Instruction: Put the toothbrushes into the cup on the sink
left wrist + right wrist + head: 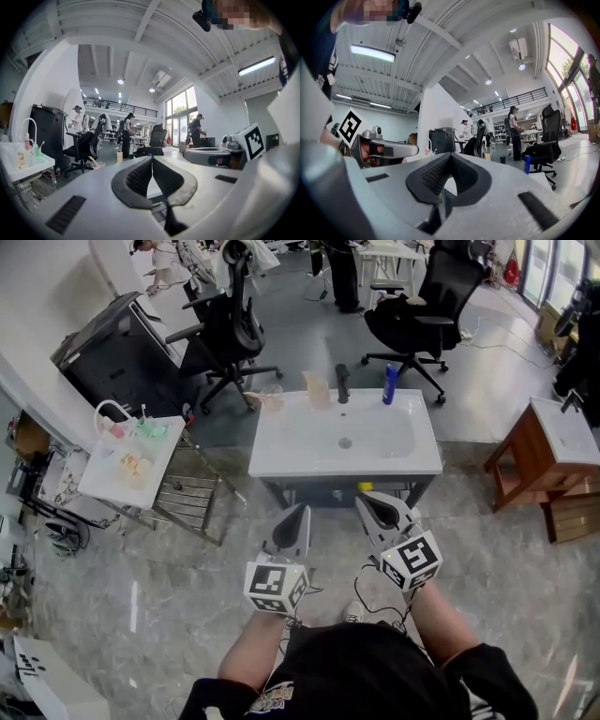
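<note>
Cup [317,390] sits at back edge of sink [281,456], just left of tap [342,383]; blue bottle [390,383] to tap's right. Left gripper [300,512] & right gripper [364,500] are near sink's front, well apart from cup, both w/ jaws closed, empty.

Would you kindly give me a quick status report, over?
Left gripper shut, empty; right gripper shut, empty. Cup at sink back rim, untouched. No obstruction seen.

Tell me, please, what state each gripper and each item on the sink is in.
Left gripper: shut, empty.
Right gripper: shut, empty.
Blue bottle: upright on the sink's back rim.
Beige cup: upright, left of the tap.
Clear cup: upright, contents unclear.
</note>
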{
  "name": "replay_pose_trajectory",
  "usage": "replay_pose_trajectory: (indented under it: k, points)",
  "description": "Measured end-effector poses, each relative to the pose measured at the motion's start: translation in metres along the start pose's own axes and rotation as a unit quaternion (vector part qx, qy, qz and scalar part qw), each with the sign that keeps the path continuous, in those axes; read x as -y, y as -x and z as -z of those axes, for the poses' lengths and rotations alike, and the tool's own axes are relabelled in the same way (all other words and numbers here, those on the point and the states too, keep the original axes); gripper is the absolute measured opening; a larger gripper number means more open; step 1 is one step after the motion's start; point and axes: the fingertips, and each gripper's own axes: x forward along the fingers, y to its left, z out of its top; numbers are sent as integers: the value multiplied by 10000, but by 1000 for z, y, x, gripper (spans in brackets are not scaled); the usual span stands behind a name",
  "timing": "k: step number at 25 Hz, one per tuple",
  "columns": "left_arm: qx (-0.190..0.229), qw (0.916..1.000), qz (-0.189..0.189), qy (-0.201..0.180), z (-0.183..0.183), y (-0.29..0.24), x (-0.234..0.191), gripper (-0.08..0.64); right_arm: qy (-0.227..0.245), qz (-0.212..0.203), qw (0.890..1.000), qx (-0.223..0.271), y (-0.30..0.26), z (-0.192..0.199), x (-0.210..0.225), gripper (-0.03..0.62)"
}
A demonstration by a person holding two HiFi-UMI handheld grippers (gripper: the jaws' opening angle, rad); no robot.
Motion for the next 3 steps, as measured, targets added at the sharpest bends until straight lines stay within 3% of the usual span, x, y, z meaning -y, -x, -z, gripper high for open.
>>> replay_pose_trajectory:
  k: [3]
  points:
    - [8,10000,-27,-17,0,0,2,8,-7,-21,10000,1,1,0,1,6]
